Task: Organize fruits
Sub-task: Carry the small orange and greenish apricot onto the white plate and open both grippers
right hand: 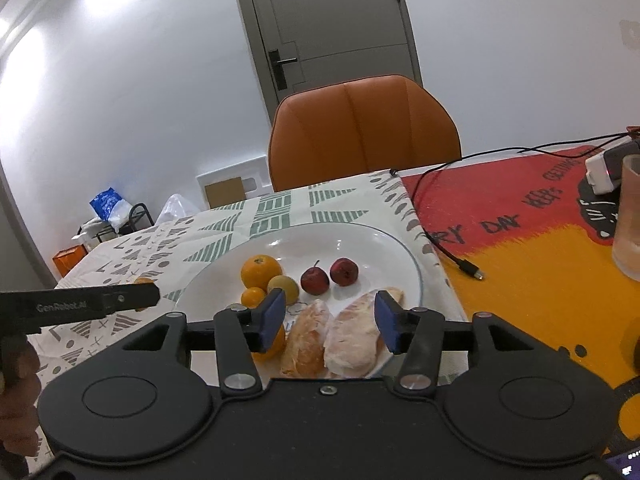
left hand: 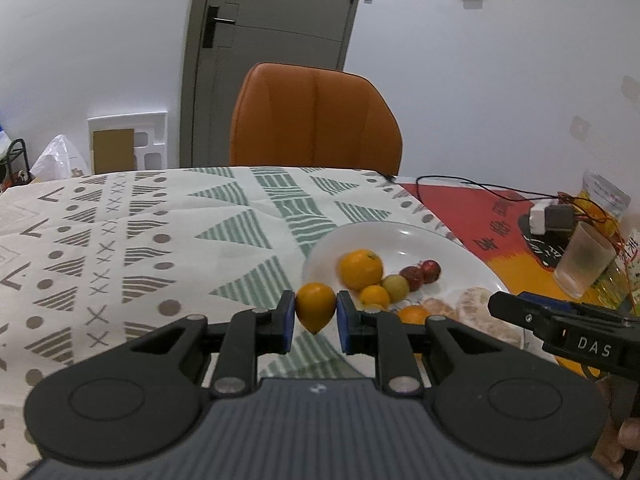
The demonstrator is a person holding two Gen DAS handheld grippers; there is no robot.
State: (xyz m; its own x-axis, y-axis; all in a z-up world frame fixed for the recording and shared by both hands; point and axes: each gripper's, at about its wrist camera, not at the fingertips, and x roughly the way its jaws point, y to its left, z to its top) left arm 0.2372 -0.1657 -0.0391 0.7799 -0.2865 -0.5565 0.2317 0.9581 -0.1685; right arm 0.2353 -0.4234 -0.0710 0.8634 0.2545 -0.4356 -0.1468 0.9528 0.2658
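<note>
A small, glossy orange kumquat-like fruit (left hand: 315,307), tapering to a point below, is clamped between the blue pads of the left gripper (left hand: 316,316) beside the white round plate (right hand: 372,240), while the right gripper (right hand: 330,320) is held apart over peeled segments (right hand: 352,340).

From my left gripper (left hand: 316,312), the patterned cloth (left hand: 120,240) ahead and to the left lies bare and open to passage as far as the orange chair (left hand: 316,120). To the right, the white plate (right hand: 352,236) is crowded with fruit; only its far half is bare. My right gripper (right hand: 330,318) hangs just above the peeled segments (right hand: 352,336). Further right, a black cable (right hand: 440,248), a charger (right hand: 604,172) and a frosted cup (right hand: 628,216) obstruct the red-and-yellow mat (right hand: 520,264).
</note>
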